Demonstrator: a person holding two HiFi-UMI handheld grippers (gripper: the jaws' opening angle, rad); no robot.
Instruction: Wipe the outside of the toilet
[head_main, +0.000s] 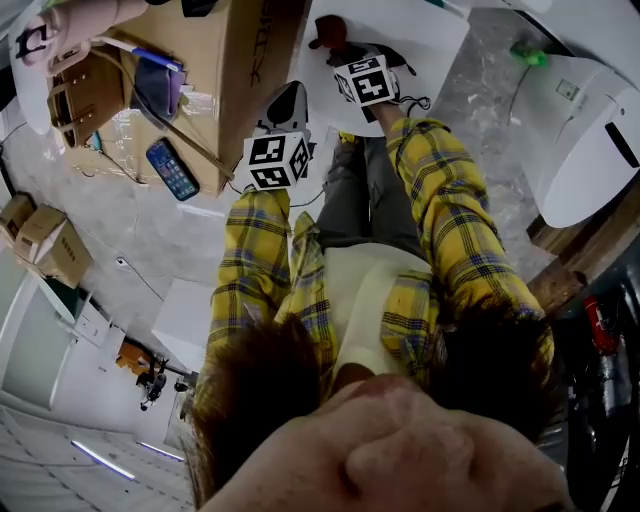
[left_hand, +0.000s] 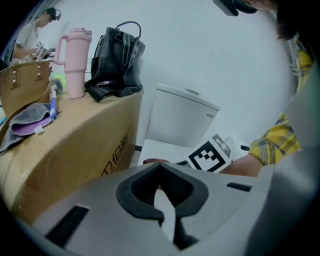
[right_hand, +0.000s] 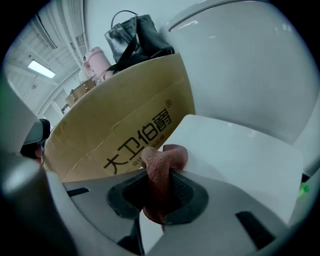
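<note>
The white toilet (head_main: 410, 35) stands ahead of me, its closed lid (right_hand: 240, 155) flat below the tank (right_hand: 240, 65). My right gripper (right_hand: 159, 187) is shut on a red-brown cloth (right_hand: 161, 167), whose folded end rests at the lid's near left edge. In the head view that gripper (head_main: 338, 48) reaches over the lid with the cloth (head_main: 325, 33) at its tip. My left gripper (left_hand: 159, 169) is shut with nothing in it and hangs back beside the box, apart from the toilet (left_hand: 180, 120). It sits at centre in the head view (head_main: 284, 100).
A tall cardboard box (right_hand: 125, 125) stands tight against the toilet's left side. On it are a pink tumbler (left_hand: 75, 62), a black handbag (left_hand: 117, 60), a grey cloth (left_hand: 30, 117) and a phone (head_main: 172, 168). Another white toilet (head_main: 585, 120) is at the right.
</note>
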